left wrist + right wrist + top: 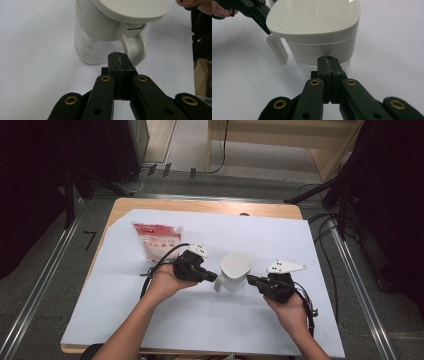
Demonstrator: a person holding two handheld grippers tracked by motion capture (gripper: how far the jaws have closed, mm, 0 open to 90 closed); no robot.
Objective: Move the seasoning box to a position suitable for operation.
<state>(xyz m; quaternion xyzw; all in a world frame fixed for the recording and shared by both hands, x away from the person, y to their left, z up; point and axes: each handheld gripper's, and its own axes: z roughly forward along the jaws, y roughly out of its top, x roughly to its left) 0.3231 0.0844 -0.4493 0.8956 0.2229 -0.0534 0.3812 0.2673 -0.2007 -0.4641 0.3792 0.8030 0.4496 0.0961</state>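
a: where's the jug (234, 271)?
b: mid white sheet (200, 320), well in from every edge; bare sheet in front and right of the jug. a pouch (156, 240) lies beyond it to the left.
a: the grippers?
b: left gripper (214, 277) pressed together, empty, at the jug's handle (135, 46). right gripper (250, 279) likewise together, empty, at the jug's opposite wall.

Grey carpet floor (45, 270), metal floor rails (47, 272), pale wooden furniture (300, 140) behind.
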